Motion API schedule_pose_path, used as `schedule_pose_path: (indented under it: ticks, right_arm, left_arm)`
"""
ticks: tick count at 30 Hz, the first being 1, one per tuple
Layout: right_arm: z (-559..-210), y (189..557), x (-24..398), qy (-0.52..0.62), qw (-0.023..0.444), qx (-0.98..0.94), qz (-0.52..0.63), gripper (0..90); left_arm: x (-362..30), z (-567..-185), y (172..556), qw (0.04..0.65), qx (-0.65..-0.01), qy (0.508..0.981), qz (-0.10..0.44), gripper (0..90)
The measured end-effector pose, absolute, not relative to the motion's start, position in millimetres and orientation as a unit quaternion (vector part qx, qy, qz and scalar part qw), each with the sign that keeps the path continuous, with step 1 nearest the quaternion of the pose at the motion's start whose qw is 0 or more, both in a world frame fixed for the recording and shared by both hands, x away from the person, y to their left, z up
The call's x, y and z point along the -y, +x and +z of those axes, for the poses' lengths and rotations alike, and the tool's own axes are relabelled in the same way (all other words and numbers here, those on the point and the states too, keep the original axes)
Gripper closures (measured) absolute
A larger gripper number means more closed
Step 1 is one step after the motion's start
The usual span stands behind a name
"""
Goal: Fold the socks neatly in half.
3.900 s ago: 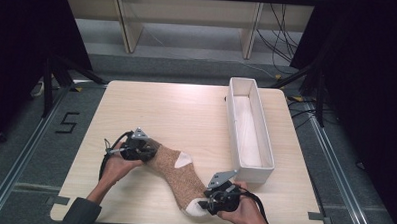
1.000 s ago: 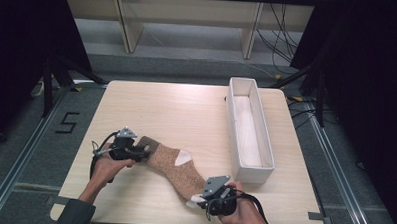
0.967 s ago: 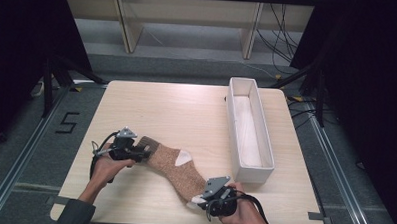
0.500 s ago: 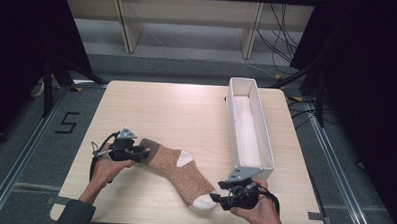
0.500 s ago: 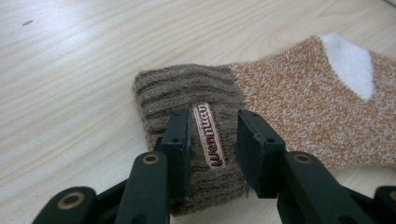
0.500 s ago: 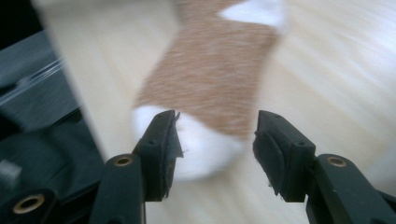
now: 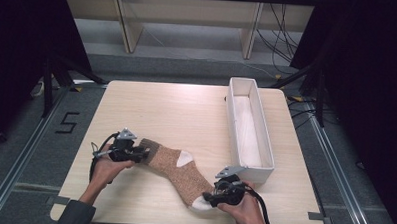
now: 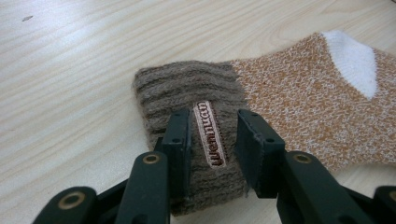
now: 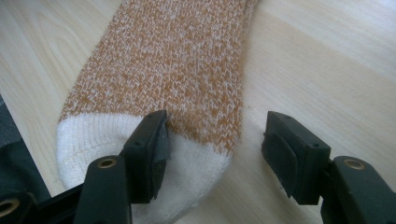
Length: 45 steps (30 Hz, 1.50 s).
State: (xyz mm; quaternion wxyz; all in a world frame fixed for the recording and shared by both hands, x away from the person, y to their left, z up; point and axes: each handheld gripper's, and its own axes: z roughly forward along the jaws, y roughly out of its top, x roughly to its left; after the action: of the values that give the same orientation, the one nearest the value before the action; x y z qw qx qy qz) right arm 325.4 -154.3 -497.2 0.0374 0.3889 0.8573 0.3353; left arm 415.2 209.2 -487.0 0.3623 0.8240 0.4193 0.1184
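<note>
Lying flat on the pale wooden table (image 7: 176, 111), the brown-and-orange knitted sock with a white heel and toe (image 7: 177, 166) stretches out between the two grippers, probably so that it can be smoothed and straightened along its length before being moved on. Beyond the right gripper's jaws stands the long white rectangular tray (image 7: 249, 129), near the sock but apart from it, and it may be where the sock is meant to go. The sock's long axis runs on a slant across the table: its dark ribbed cuff (image 8: 191, 93) points toward the left gripper (image 7: 144, 153), its white toe (image 9: 116, 140) toward the right gripper (image 7: 209, 197), with a slight bend at the heel between them. The left gripper's jaws stand partly closed around the cuff, pinching a fold of the ribbing that carries a small woven label (image 8: 209, 134) between them; this grip looks meant to anchor that end. The right gripper's jaws have just been opening and now stand apart: one rests over the toe, the other is clear of the fabric over bare wood beside it, so the toe is let go and lies loose on the table.
</note>
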Motion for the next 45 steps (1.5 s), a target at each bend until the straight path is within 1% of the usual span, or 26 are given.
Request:
schedule_pose_path:
  ticks: [2,3,4,5,6,7,8,11,13,14,16,17,19,20,22,24,25,30,31,32,34,36,37,41,42,45]
  right_arm:
    - [-499.9,324.3,154.6,0.373,0.028,-0.862,0.341,48.1]
    - [-501.1,320.6,155.3,0.368,0.016,-0.862,0.349,58.0]
    - [-501.1,320.6,155.3,0.368,0.016,-0.862,0.349,58.0]
    - [-502.1,320.7,156.8,0.363,0.013,-0.861,0.355,63.2]
    - [-502.1,320.7,156.8,0.363,0.013,-0.861,0.355,63.2]
    - [-501.7,320.4,158.2,0.367,-0.003,-0.859,0.358,71.8]
    - [-500.8,320.7,158.4,0.357,0.0,-0.863,0.358,73.9]
    - [-498.6,320.8,158.2,0.348,0.006,-0.866,0.359,75.9]
    - [-493.9,321.6,159.7,0.351,0.0,-0.863,0.363,76.5]
    - [-492.1,322.3,160.2,0.349,0.009,-0.861,0.37,76.6]
    - [-487.0,322.9,162.3,0.343,0.01,-0.864,0.369,76.8]
    - [-478.4,324.8,166.9,0.338,0.013,-0.863,0.376,77.2]
    - [-473.0,323.9,168.9,0.349,0.007,-0.858,0.377,77.4]
    - [-464.1,326.2,173.3,0.341,0.017,-0.859,0.382,77.6]
    - [-456.5,328.1,175.7,0.335,0.019,-0.862,0.381,77.7]
    - [-449.0,333.0,177.9,0.332,0.012,-0.862,0.383,77.7]
    - [-443.3,334.1,177.5,0.344,-0.002,-0.858,0.382,77.8]
    - [-427.6,346.0,173.5,0.329,-0.007,-0.866,0.376,78.1]
    - [-419.4,350.8,169.3,0.327,-0.009,-0.87,0.37,78.1]
    - [-415.5,354.3,167.3,0.313,0.0,-0.877,0.364,78.1]
    - [-412.1,355.5,165.1,0.318,-0.007,-0.877,0.361,78.2]
    - [-406.8,359.7,162.4,0.311,-0.009,-0.881,0.356,78.2]
    - [-403.4,363.0,161.4,0.31,-0.012,-0.884,0.351,78.2]
    - [-401.9,366.5,161.6,0.308,-0.01,-0.884,0.351,78.3]
    - [-400.0,365.0,161.3,0.318,-0.017,-0.881,0.349,78.3]
    - [-398.8,366.7,161.5,0.32,-0.016,-0.879,0.354,78.3]
  left_arm:
    - [-209.5,-487.5,415.3,0.364,-0.423,0.821,0.121,65.4]
    - [-209.6,-486.6,415.2,0.36,-0.421,0.825,0.116,65.3]
    - [-209.4,-486.5,415.1,0.359,-0.42,0.825,0.117,65.3]
    - [-208.8,-487.3,415.2,0.362,-0.42,0.823,0.122,65.4]
    - [-208.8,-487.3,415.2,0.362,-0.42,0.823,0.122,65.4]
    - [-208.3,-487.3,414.4,0.362,-0.421,0.822,0.125,65.4]
    - [-208.5,-487.0,414.2,0.361,-0.42,0.824,0.123,65.4]
    - [-208.8,-487.2,414.3,0.363,-0.42,0.823,0.122,65.5]
    - [-209.2,-487.3,413.8,0.364,-0.421,0.822,0.121,65.5]
    - [-209.0,-487.2,412.7,0.363,-0.421,0.822,0.123,65.4]
    - [-209.0,-487.4,410.3,0.362,-0.416,0.825,0.121,65.5]
    - [-208.9,-487.4,408.3,0.363,-0.417,0.825,0.119,65.5]
    - [-207.9,-487.3,403.2,0.364,-0.414,0.827,0.116,65.5]
    - [-207.1,-487.2,400.1,0.364,-0.41,0.829,0.115,65.5]
    - [-205.4,-486.0,394.3,0.364,-0.405,0.83,0.12,65.9]
    - [-204.3,-486.1,390.0,0.366,-0.401,0.831,0.123,65.9]
    - [-203.5,-486.6,388.1,0.372,-0.399,0.83,0.119,65.9]
    - [-204.2,-485.5,388.5,0.379,-0.398,0.827,0.119,66.7]
    - [-204.4,-484.4,388.0,0.387,-0.402,0.821,0.122,67.3]
    - [-205.7,-483.4,388.7,0.4,-0.406,0.812,0.123,67.7]
    - [-215.5,-477.8,391.8,0.406,-0.416,0.803,0.128,68.1]
    - [-223.0,-475.7,394.5,0.414,-0.425,0.794,0.134,70.9]
    - [-227.4,-476.0,397.3,0.412,-0.426,0.794,0.135,74.0]
    - [-227.3,-480.8,401.5,0.407,-0.421,0.8,0.133,81.6]
    - [-226.1,-482.6,402.6,0.407,-0.416,0.803,0.131,82.5]
    - [-218.9,-487.5,403.9,0.396,-0.401,0.817,0.124,82.5]
